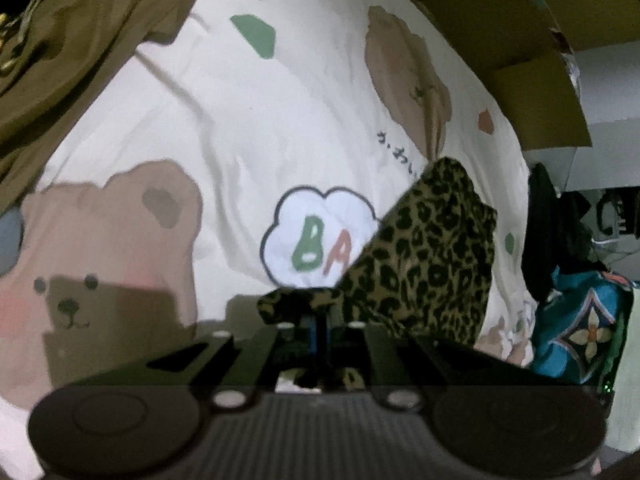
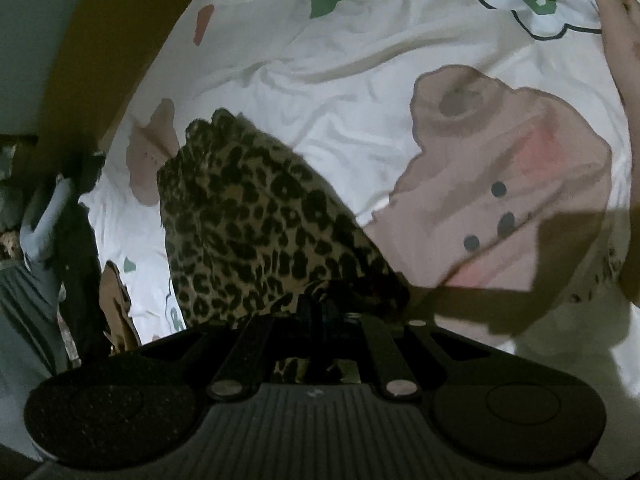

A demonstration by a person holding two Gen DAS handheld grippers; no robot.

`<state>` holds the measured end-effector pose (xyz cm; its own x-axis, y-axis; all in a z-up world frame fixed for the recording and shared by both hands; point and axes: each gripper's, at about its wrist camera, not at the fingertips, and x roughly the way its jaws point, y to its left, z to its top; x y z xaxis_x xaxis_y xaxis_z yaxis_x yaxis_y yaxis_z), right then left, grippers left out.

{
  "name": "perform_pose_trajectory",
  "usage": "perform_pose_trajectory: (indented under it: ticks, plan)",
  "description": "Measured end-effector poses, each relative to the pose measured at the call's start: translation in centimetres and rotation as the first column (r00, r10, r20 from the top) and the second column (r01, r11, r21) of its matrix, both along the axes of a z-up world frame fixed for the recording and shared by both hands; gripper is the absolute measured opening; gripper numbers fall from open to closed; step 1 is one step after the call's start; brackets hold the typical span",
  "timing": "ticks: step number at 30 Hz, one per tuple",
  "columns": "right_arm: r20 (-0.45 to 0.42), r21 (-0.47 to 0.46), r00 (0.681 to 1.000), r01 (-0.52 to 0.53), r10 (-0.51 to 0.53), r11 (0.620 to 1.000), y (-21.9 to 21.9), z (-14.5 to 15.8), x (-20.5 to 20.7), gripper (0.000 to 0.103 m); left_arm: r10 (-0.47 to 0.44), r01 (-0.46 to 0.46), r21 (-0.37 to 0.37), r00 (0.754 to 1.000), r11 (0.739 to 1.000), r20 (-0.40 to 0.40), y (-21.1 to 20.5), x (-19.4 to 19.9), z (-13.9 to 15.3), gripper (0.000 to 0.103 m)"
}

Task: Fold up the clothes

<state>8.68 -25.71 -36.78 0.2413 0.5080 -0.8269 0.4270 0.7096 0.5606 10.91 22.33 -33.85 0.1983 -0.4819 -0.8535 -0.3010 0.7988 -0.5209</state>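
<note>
Holding the leopard-print garment (image 1: 424, 256) at two spots, you have both tools pinched together on its cloth: the left tool (image 1: 320, 316) clamps a bunched, rolled edge, and the right tool (image 2: 320, 304) clamps another gathered bit of the same piece.

Garment hangs above the bear-print bedsheet (image 1: 240, 120); whether its far end touches the sheet, cannot tell.

Handling, as a judgement: thin, soft, light cloth, no stiffness, sags and bunches wherever unsupported. Likely to slide within a narrow pinch if tugged sideways. Best holds look like corners or a hemmed edge, not the middle of the panel.

Orientation: from each tool the cloth runs up and away toward a rumpled peak over the bedsheet. Long axis not readable while it is crumpled; true outline hidden.

An olive-brown garment (image 1: 60, 60) lies at the sheet's far left edge.
</note>
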Motion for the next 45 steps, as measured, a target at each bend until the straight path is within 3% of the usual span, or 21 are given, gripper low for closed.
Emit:
perform_pose_trajectory:
  ticks: [15,18,20,21,23,24,32,45]
  plan:
    - [-0.010,-0.023,0.998,0.068,-0.069,0.997,-0.9,-3.0,2.2,0.004,0.021,-0.022,0.023,1.000,0.999,0.020,-1.0,4.2,-3.3,0.005]
    - [-0.004,-0.039,0.995,0.099,-0.100,0.994,-0.8,-3.2,2.5,0.012,0.052,-0.053,0.043,0.998,0.998,0.029,-0.9,4.1,-4.1,0.010]
    - [-0.004,-0.032,0.994,0.109,-0.109,0.994,-0.6,-3.2,2.5,0.035,0.083,-0.085,0.044,0.996,0.995,0.028,-0.9,3.8,-4.5,0.023]
    - [0.003,-0.028,0.994,0.108,-0.108,0.994,-0.5,-3.0,2.6,0.040,0.089,-0.090,0.030,0.995,0.995,0.048,-0.9,3.5,-4.4,0.030]
    - [0.041,-0.030,0.995,0.093,-0.091,0.995,-0.2,-2.0,2.5,0.049,0.078,-0.081,0.028,0.993,0.996,0.092,-1.0,3.0,-3.5,0.054]
    - [0.063,-0.036,0.995,0.080,-0.078,0.996,0.0,-1.5,2.5,0.050,0.071,-0.074,0.030,0.991,0.997,0.112,-1.1,2.8,-3.0,0.057]
    - [0.136,-0.044,0.988,0.076,-0.069,0.996,0.4,0.3,1.9,0.053,0.010,-0.016,0.034,0.983,0.999,0.182,-1.2,1.5,0.0,0.057]
    - [0.174,-0.156,0.979,-0.077,0.104,0.985,2.7,0.5,1.6,0.053,-0.119,0.098,0.127,0.979,0.987,0.167,-3.0,1.3,-0.6,0.054]
